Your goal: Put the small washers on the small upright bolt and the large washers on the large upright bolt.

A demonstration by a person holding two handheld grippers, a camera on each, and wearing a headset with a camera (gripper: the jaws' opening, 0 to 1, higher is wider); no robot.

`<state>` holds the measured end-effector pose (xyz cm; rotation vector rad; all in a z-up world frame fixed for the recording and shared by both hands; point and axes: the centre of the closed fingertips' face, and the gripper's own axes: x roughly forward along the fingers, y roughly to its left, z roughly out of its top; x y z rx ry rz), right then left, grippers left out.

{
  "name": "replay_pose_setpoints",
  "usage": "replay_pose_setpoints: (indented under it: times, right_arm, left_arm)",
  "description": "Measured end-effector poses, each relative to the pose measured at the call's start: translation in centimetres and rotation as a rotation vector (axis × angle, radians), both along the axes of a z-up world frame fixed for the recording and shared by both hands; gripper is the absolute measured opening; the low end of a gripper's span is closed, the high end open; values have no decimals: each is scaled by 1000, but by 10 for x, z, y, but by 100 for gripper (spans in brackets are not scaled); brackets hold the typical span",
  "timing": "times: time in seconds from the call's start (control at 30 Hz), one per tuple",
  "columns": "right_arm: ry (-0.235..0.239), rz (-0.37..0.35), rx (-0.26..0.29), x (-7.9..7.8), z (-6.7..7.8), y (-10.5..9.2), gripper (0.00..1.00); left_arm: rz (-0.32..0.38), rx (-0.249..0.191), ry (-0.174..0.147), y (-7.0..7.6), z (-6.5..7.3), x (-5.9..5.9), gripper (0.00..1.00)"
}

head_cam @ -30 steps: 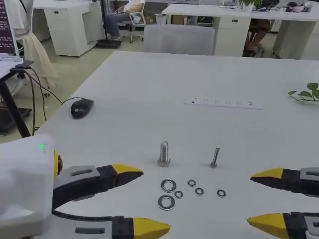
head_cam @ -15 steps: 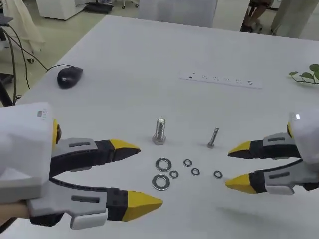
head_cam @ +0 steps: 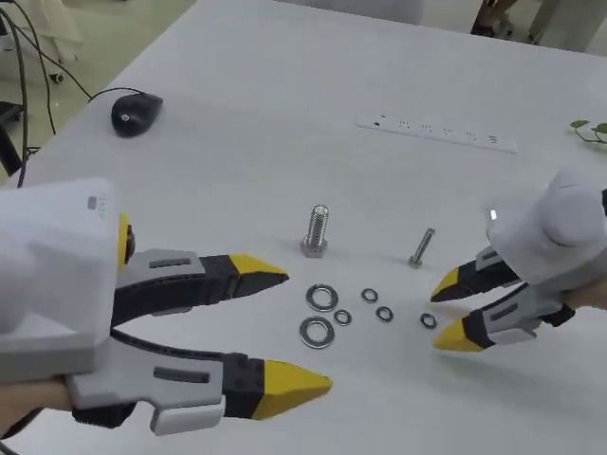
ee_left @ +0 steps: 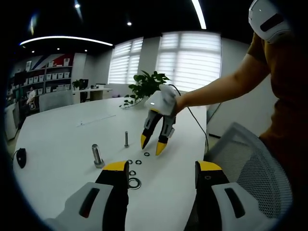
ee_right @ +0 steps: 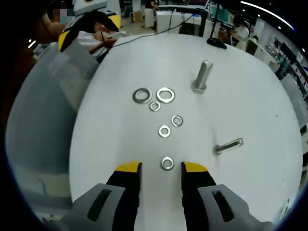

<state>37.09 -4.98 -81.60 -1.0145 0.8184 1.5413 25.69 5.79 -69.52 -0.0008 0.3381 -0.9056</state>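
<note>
The large bolt (head_cam: 318, 232) and the small bolt (head_cam: 422, 247) stand upright on the white table (head_cam: 237, 171). In front of them lie two large washers (head_cam: 322, 298) (head_cam: 316, 332) and several small washers (head_cam: 369, 296). My right gripper (head_cam: 440, 320) is open, its yellow tips on either side of the rightmost small washer (head_cam: 429, 321). In the right gripper view that washer (ee_right: 167, 163) lies just ahead of the gripper (ee_right: 161, 167), between the tips. My left gripper (head_cam: 303, 329) hovers open at the near left, holding nothing; the left gripper view shows it (ee_left: 163, 168) wide open.
A black mouse (head_cam: 136, 111) lies at the far left and a white power strip (head_cam: 436, 133) lies behind the bolts. Plant leaves (head_cam: 593, 128) reach in at the far right edge. A grey mesh chair (ee_left: 240, 154) stands by the table's near side.
The right gripper has moved left and down to the rightmost small washer. The head camera has tilted down. The left gripper has stayed about where it was.
</note>
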Motion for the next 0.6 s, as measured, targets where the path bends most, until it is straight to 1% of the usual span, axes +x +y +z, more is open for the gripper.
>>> replay_pose_setpoints:
  times: [0.03, 0.13, 0.23, 0.27, 0.33, 0.4, 0.53, 0.6]
  right_arm:
    - [-5, 23, -20, 0, -2, -1, 34]
    - [6, 30, -33, 0, -5, 3, 32]
    - [-12, 54, -66, 3, -9, 0, 30]
    - [-22, 76, -87, 3, -11, -2, 30]
    - [-5, 66, -63, 2, -9, 2, 29]
    - [-3, 77, -74, 1, -9, 1, 29]
    - [-10, 96, -88, 5, -10, 2, 25]
    - [-12, 91, -93, 6, -10, 2, 23]
  left_arm:
    - [1, 0, -1, 0, 0, 1, 55]
    - [2, -5, -2, 1, 0, 2, 55]
    - [3, -5, -3, 1, 1, 3, 55]
    - [4, -5, -3, 2, 1, 3, 55]
    - [8, -5, -3, 3, 1, 3, 55]
    - [10, -3, -2, 4, 1, 2, 55]
    - [17, -1, -3, 6, 2, 1, 55]
    - [20, 1, -6, 6, 3, 1, 55]
